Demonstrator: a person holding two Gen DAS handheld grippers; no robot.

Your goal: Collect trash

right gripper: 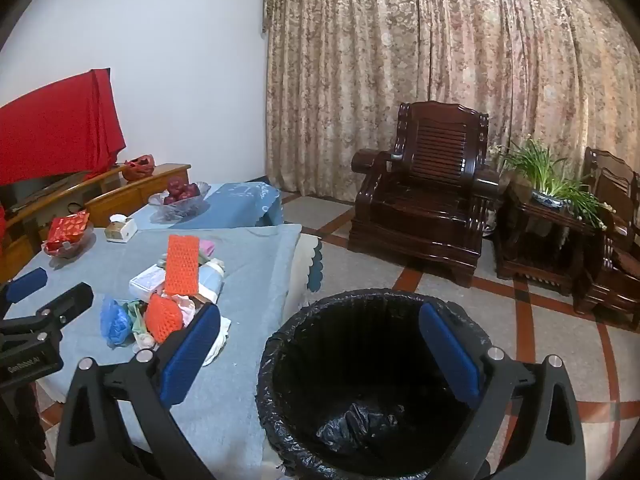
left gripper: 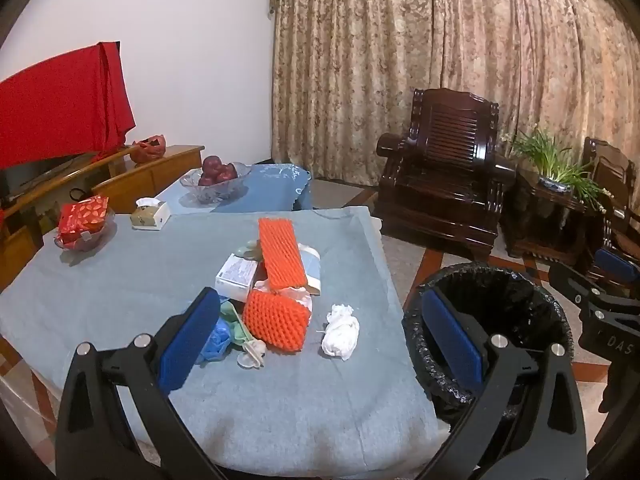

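With both the left claw [left gripper: 320,344] and the right claw [right gripper: 320,354] spread wide and empty, the trash pile [left gripper: 272,292] on the table [left gripper: 120,280] beside the lined bin [right gripper: 360,380] could be scattered if loose pieces are clipped.

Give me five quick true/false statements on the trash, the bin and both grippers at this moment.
1. Both grippers hold nothing. True: the left gripper and the right gripper are open and empty.
2. The bin is lined with a white bag. False: the trash bin has a black liner.
3. The white crumpled tissue lies on the blue tablecloth, apart from the orange foam net.
True.
4. The trash bin stands on the table. False: it stands on the floor beside the table.
5. The glass bowl holds oranges. False: it holds dark red fruit.
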